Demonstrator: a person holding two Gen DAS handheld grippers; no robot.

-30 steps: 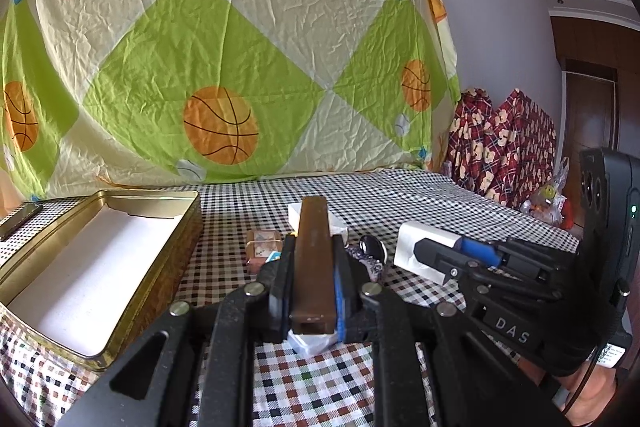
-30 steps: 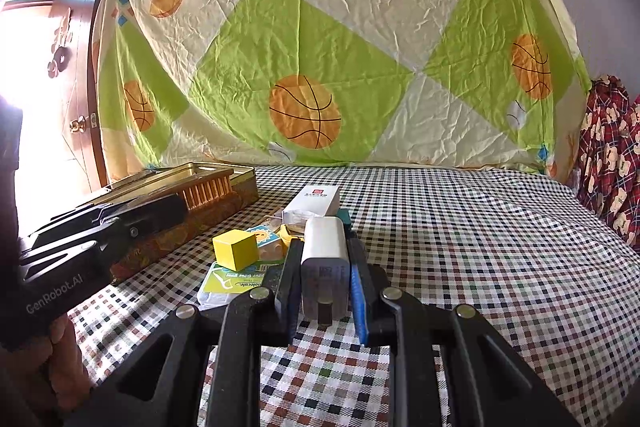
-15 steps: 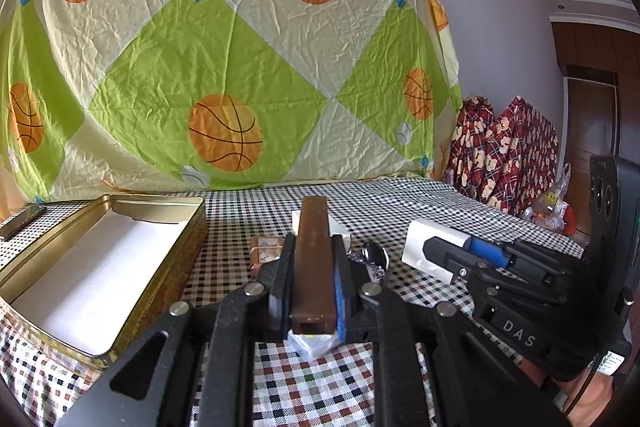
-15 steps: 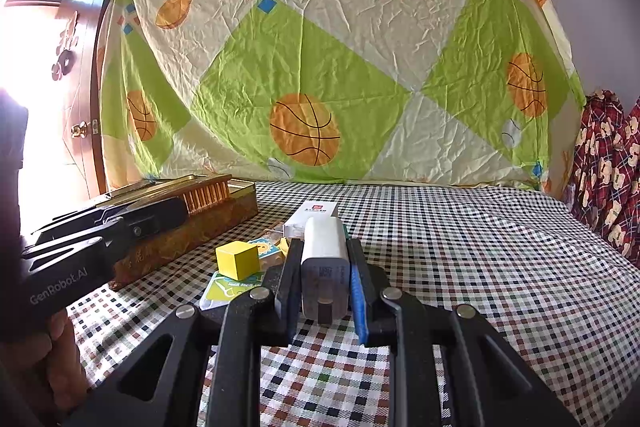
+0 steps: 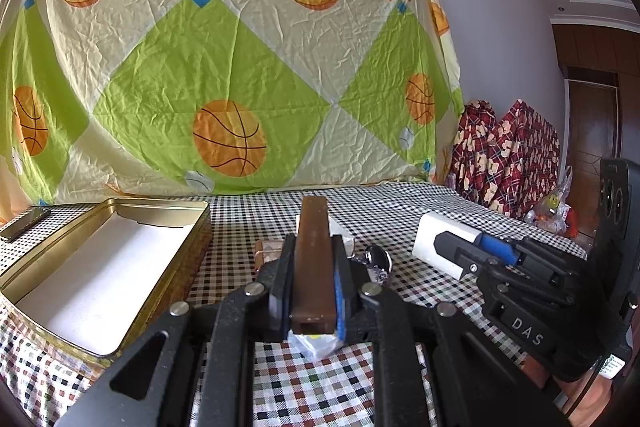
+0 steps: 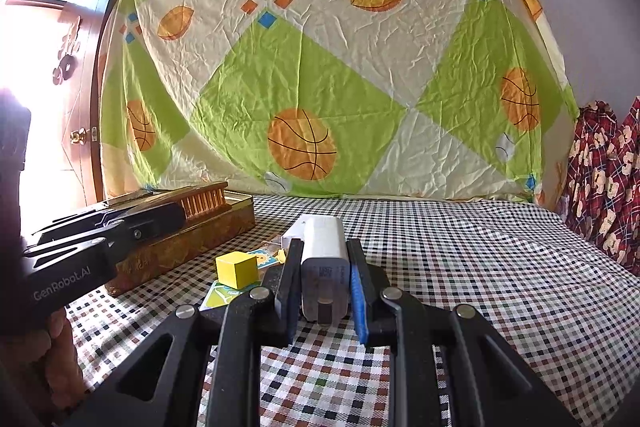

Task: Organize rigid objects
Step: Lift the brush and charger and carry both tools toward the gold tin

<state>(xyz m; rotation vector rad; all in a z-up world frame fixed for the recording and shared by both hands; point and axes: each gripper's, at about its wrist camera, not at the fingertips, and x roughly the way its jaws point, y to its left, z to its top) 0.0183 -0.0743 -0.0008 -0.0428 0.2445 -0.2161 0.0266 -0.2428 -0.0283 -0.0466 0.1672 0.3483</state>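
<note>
My left gripper (image 5: 312, 283) is pinching a long brown wooden brush (image 5: 313, 267), bristles sideways, above the checked cloth (image 5: 400, 211), just right of the open gold tin (image 5: 160, 259) with its smooth white floor. My right gripper (image 6: 324, 279) clamps a smooth white rectangular charger (image 6: 323, 259) near a yellow cube (image 6: 236, 269). Compared with a second ago, both grips are unchanged, while the right view has tipped slightly upward.

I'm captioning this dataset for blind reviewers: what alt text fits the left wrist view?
The left gripper is shut on a brown bar above a checked tablecloth. An open gold tin lies at left; at right, the right gripper holds a white charger.
</note>
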